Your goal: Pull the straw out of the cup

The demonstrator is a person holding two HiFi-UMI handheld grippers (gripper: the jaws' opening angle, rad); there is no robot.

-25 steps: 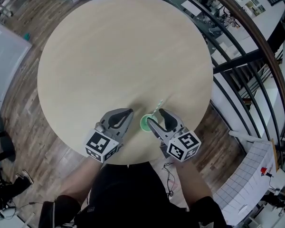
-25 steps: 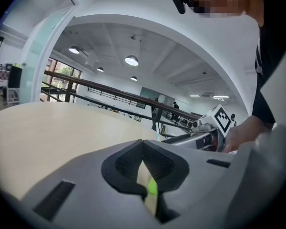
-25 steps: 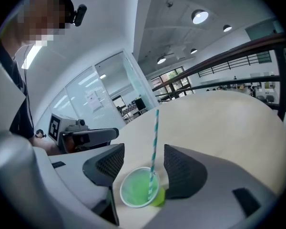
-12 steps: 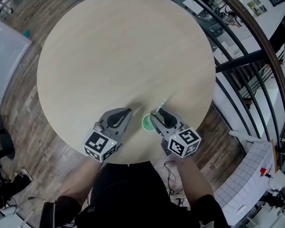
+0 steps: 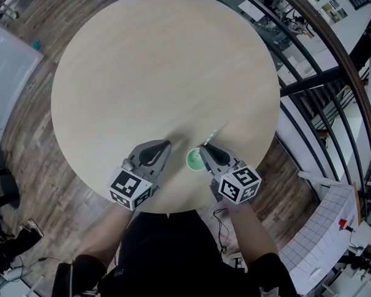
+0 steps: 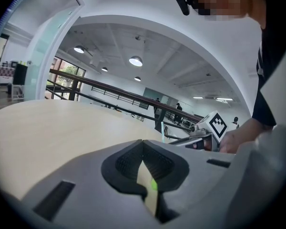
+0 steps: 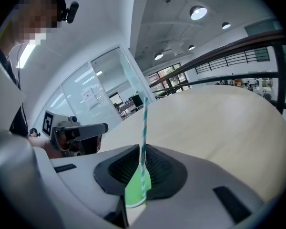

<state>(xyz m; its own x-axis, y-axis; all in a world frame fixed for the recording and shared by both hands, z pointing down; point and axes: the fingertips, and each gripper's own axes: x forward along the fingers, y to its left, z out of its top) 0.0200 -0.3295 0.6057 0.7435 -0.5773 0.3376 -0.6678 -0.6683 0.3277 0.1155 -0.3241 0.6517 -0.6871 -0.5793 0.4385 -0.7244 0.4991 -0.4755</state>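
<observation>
The right gripper (image 7: 142, 149) (image 5: 204, 148) has its two grey jaws pinched on a thin white straw with blue-green stripes (image 7: 144, 123) (image 5: 210, 135). The jaws have just been closing. A second ago they stood wide apart with the straw in the gap, and now they squeeze it near its lower part. The straw stands almost straight up and pokes out above the jaw tips. Its bottom end is in a small bright green cup (image 5: 193, 160) (image 7: 136, 192), which shows just below and behind the jaw tips in the right gripper view. The cup sits where it was a second ago, near the edge of the table closest to the person, between the two grippers. The left gripper (image 5: 167, 143) (image 6: 143, 142) is just to the left of the cup and is not touching it. Its jaw tips are pressed together with nothing held, and it has stayed in the same spot. Both grippers rest low over the big round pale wooden table (image 5: 161, 60) (image 7: 219, 113) (image 6: 47, 123). Beyond the table's right side runs a dark metal railing (image 5: 321, 73).
</observation>
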